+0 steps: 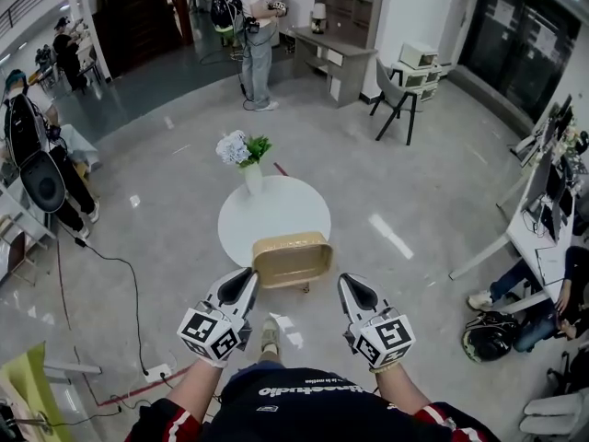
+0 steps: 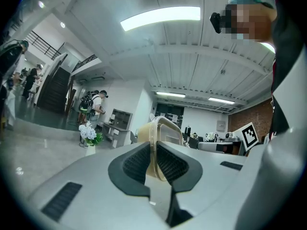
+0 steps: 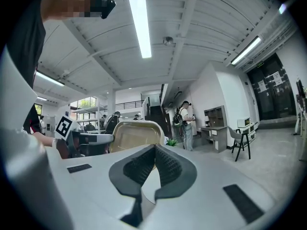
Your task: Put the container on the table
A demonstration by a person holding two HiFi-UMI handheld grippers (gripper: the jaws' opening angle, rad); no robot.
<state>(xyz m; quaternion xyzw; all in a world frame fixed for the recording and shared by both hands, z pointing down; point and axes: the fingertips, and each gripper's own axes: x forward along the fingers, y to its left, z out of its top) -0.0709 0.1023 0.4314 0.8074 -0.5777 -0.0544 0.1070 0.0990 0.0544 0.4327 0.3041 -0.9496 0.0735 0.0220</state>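
Head view: my left tongs (image 1: 247, 281) carry the container (image 1: 293, 258) over the near edge of the round white bench (image 1: 276, 205), flower vase (image 1: 250, 159) at the far side, shiny floor (image 1: 414, 201) below, so letting go early could drop it down there. Left gripper view: they pinch just the thin rim, which might slip or twist. Right gripper view: my right tongs (image 3: 154, 164) are pressed together on nothing, container just beyond, people (image 3: 184, 121) standing around, busy place.

Bright, evenly lit from ceiling strip lights (image 3: 139, 23) — glare streaks on the glossy floor (image 1: 391, 236); heavy fisheye bending, dark vignetted corners.
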